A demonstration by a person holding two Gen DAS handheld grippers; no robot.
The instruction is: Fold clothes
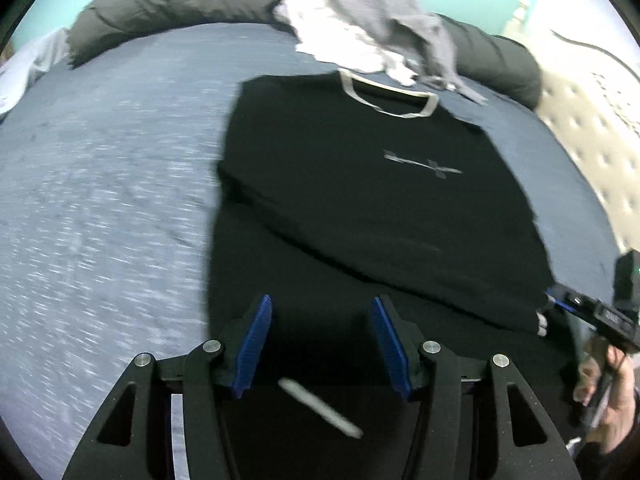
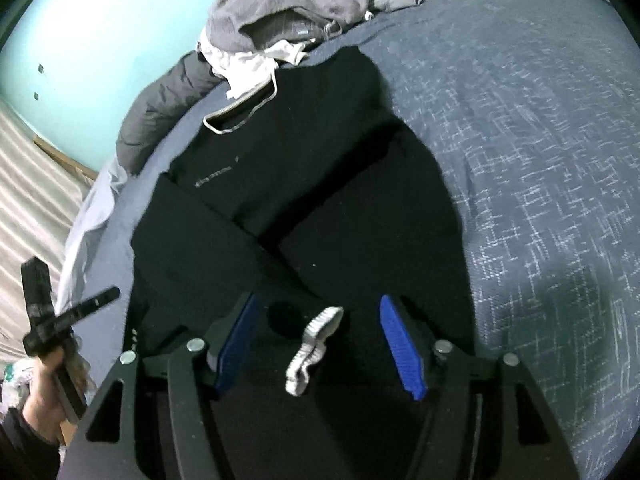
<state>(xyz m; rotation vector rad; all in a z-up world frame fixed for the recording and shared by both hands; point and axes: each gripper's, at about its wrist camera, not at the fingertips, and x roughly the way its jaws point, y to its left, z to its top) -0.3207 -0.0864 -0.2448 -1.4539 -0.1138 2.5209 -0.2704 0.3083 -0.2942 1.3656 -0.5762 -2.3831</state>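
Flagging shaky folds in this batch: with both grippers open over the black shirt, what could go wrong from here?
1. The sleeves lie crossed over the shirt; the open right gripper, closing near the cuff, may lift one layer and undo them.
2. The open left gripper may pinch the bedspread along with the hem.
3. The clothes pile touches the collar and may snag.

Bed carries a blue-grey speckled cover. Dark pillows line its far edge (against a turquoise wall). Tufted beige headboard stands beside the bed.
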